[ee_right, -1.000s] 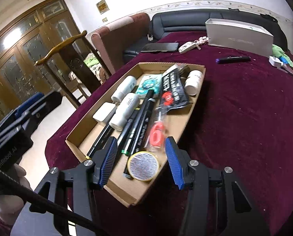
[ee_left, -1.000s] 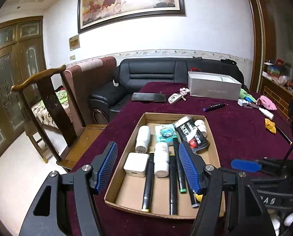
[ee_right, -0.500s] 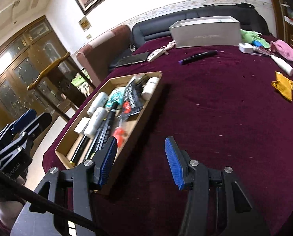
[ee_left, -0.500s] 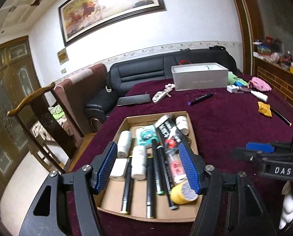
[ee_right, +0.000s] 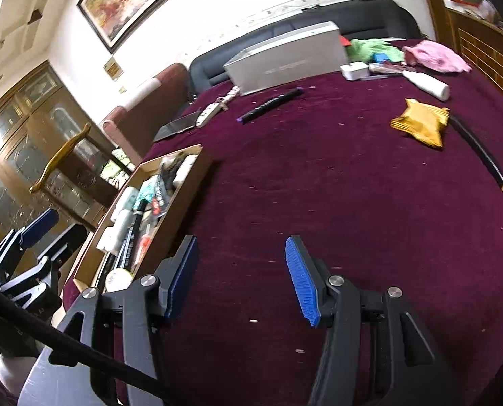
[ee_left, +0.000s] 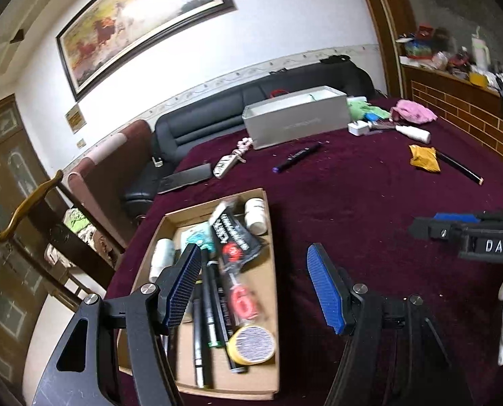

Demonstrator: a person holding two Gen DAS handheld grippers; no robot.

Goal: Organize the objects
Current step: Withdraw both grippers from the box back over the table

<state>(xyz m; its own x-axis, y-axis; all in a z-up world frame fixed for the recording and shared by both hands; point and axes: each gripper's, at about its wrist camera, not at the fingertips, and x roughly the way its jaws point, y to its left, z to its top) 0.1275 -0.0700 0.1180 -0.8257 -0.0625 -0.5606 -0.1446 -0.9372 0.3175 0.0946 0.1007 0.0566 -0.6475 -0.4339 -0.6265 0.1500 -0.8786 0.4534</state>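
**Both grippers empty, loose items lie far-right of the tray**

Left gripper [ee_left: 251, 287]: jaws apart, nothing between the pads. It hangs over the right wall of the cardboard tray [ee_left: 272, 270], which sits at the table's near-left corner and already holds markers, bottles, a tape roll and a packet.

Right gripper [ee_right: 239, 277]: jaws parted and nothing in them, over bare maroon cloth [ee_right: 336, 186] just right of the tray.

Still loose on the table:
- yellow packet [ee_right: 420, 123], toward the right edge, ahead and right of the right gripper.
- black stick [ee_right: 481, 154], just beside the packet on its right; long axis runs far-to-near along the right edge.
- purple-capped marker [ee_right: 268, 105], mid-table near the far edge, in front of the grey box [ee_right: 285, 59]; long axis diagonal, purple end nearer the tray.

Key relation: my read is the right hand is clearly nearer all 3. Packet looks like the shortest reach. For the stick or marker, jaws likely need to cross the long axis.
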